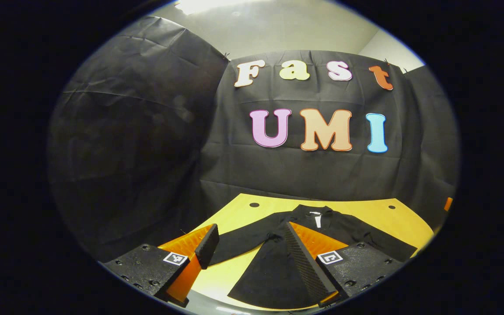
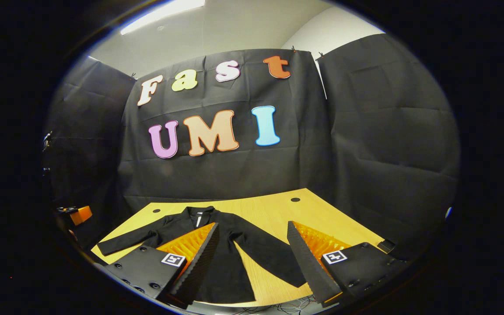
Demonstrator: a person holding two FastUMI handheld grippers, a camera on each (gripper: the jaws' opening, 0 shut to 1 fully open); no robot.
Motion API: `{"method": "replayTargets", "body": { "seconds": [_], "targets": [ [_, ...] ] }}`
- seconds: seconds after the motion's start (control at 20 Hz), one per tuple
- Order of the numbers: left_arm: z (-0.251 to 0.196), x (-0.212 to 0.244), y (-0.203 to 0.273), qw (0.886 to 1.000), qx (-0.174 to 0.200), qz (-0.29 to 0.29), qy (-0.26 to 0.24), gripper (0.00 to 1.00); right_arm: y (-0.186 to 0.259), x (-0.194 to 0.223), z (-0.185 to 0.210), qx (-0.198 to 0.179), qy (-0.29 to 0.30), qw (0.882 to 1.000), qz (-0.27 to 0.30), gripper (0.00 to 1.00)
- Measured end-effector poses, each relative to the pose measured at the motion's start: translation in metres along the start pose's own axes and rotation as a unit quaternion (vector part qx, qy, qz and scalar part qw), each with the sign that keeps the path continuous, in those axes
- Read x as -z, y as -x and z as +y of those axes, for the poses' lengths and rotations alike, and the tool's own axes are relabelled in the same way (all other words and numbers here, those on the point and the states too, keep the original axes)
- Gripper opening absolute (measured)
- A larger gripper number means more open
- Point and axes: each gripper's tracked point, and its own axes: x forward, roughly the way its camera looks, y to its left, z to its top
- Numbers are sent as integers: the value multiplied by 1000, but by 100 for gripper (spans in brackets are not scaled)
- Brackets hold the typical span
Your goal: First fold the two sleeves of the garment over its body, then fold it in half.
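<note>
**Garment flat, both grippers spread above its near edge**

While I hold my left gripper (image 1: 245, 258) over the near edge of the table (image 1: 365, 214), its fingers stand wide apart with nothing between them. Through the left gripper view the garment (image 1: 278, 262) lies flat on the wood, dark, its long axis running straight away from me: collar (image 1: 315, 212) at the far end toward the booth wall, hem at the near end by my fingers. Its left sleeve (image 1: 243, 240) reaches out toward my left finger (image 1: 207, 246), and its right sleeve (image 1: 383, 243) stretches off behind my right finger (image 1: 306, 262). Both sleeves lie out to the sides, not over the body. My right finger hangs over the garment's body; whether it touches the cloth I cannot tell.

From the right gripper view, my right gripper (image 2: 252, 258) is likewise spread open and holds nothing. The garment (image 2: 234, 258) sits on the left half of the table (image 2: 287, 210), collar (image 2: 199, 214) far, hem near, slanting a little in this view. One sleeve (image 2: 125, 240) runs out to the table's left edge; the other (image 2: 269, 253) lies in the gap between my fingers. My left finger (image 2: 199, 258) is over the body, my right finger (image 2: 309, 262) over bare wood.
</note>
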Motion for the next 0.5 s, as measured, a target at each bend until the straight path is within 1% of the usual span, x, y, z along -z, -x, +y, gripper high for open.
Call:
{"method": "replayTargets", "body": {
  "seconds": [0.15,0.2,0.4,0.45,0.5],
  "targets": [
    [1,-3,2,1000,-4,0,1,92,-3,0,0,-4,0,1000,1,94],
    [0,-4,4,1000,-4,-4,2,93,-5,-2,-1,-5,1,1000,-1,97],
    [-1,-5,8,1000,-3,-7,-2,92,-10,-2,0,-15,9,1000,-5,98],
    [-1,-7,9,1000,-4,-7,-5,92,-12,-2,0,-16,9,1000,-4,94],
    [-1,-7,11,1000,-4,-7,-9,92,-14,0,-1,-17,9,1000,-2,94]
  ]
}}
